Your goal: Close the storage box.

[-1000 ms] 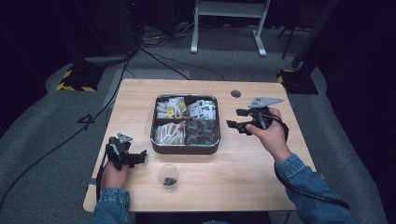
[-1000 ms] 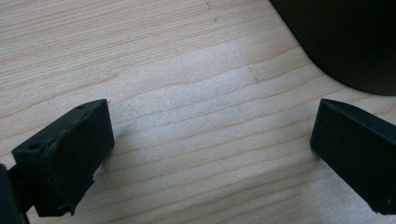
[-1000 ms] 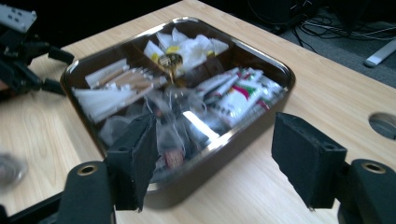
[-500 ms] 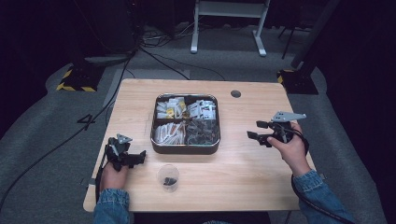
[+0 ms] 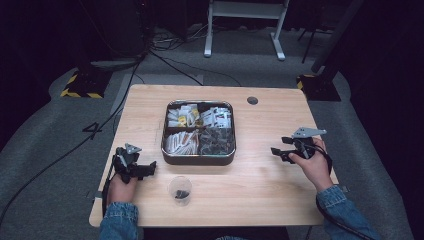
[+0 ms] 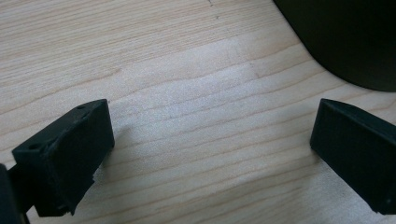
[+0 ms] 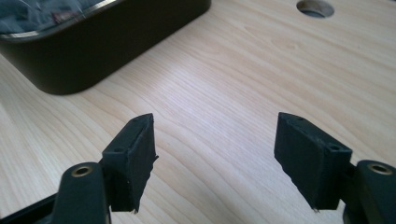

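Pale wooden surface (image 5: 280, 200), with a round cable hole (image 5: 252, 100) toward the far edge. At centre, a dark metal tray (image 5: 198, 161) with rounded corners, split into four compartments: pale and yellow bits far left, white packets far right, pale sticks near left, dark small parts (image 5: 216, 141) near right. Probably the heaviest item here and rigid; unlikely to shift under a light touch.

At the near-left corner of the tray, left hand-held gripper (image 5: 151, 167) resting low on the surface, jaws spread wide and empty, bare wood between them in the left gripper view and the tray wall at upper right. Well to the right of the tray, right hand-held gripper (image 5: 278, 152) held low over the surface, pointing toward the tray, jaws wide and just opened a little further, nothing between them.

Near the front edge, just in front of the tray and to the right of the left hand-held gripper, a small clear cup (image 5: 180, 189), upright, with a few dark pieces (image 5: 183, 193) at the bottom. Judged light, thin-walled and easily tipped or squashed: best taken across the wall just below the rim, with a soft squeeze, or merely steadied from the side.

Dark parts in the near-right compartment judged the stock for the cup: tiny, light, stiff, possibly tangled in the heap. Best pinched one at a time at the very jaw tips, from above, clear of the compartment walls. Exact shape too small to tell.
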The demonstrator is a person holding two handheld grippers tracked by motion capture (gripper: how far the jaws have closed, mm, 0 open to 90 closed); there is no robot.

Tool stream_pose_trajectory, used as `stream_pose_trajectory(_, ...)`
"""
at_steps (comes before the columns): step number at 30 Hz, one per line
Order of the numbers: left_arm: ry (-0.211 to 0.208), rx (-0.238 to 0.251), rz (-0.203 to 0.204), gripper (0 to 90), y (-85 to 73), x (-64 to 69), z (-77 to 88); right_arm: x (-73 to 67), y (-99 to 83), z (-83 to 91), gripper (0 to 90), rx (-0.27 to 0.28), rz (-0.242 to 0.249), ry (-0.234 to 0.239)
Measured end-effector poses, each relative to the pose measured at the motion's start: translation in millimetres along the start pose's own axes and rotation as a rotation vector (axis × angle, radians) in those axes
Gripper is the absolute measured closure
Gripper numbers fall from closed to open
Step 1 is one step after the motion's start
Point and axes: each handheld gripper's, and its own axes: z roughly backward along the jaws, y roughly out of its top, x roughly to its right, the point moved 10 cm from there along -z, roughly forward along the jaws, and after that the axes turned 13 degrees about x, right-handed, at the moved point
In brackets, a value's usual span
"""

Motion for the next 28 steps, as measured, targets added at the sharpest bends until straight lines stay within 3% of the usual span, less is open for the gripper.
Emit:
stream_pose_trajectory(5, 0.0, 0.0, 0.0, 0.0, 0.0, 0.0, 0.0, 11.9, -16.9, -0.2, 28.7, -0.021, -0.003, -0.02)
stream_pose_trajectory(8, 0.0, 0.0, 0.0, 0.0, 0.0, 0.0, 0.0, 17.8, -30.0, -0.7, 27.9, -0.032, -0.036, -0.024)
stream_pose_trajectory(11, -0.001, 0.0, -0.001, 0.0, 0.0, 0.0, 0.0, 21.2, -40.8, -1.0, 25.2, -0.044, -0.04, -0.03)
stream_pose_trajectory(16, -0.003, 0.0, 0.0, 0.1, 0.2, 0.3, -0.3, 22.4, -47.7, 0.4, 20.8, -0.04, -0.045, -0.031)
stream_pose_trajectory(19, -0.005, 0.0, -0.005, 0.1, 0.5, 0.1, -0.7, 23.4, -55.7, 0.0, 15.9, -0.065, -0.043, -0.033)
stream_pose_trajectory(28, -0.004, -0.001, -0.003, 0.1, 0.6, 0.6, -0.7, 23.3, -59.9, 0.5, 14.3, -0.072, -0.007, -0.046)
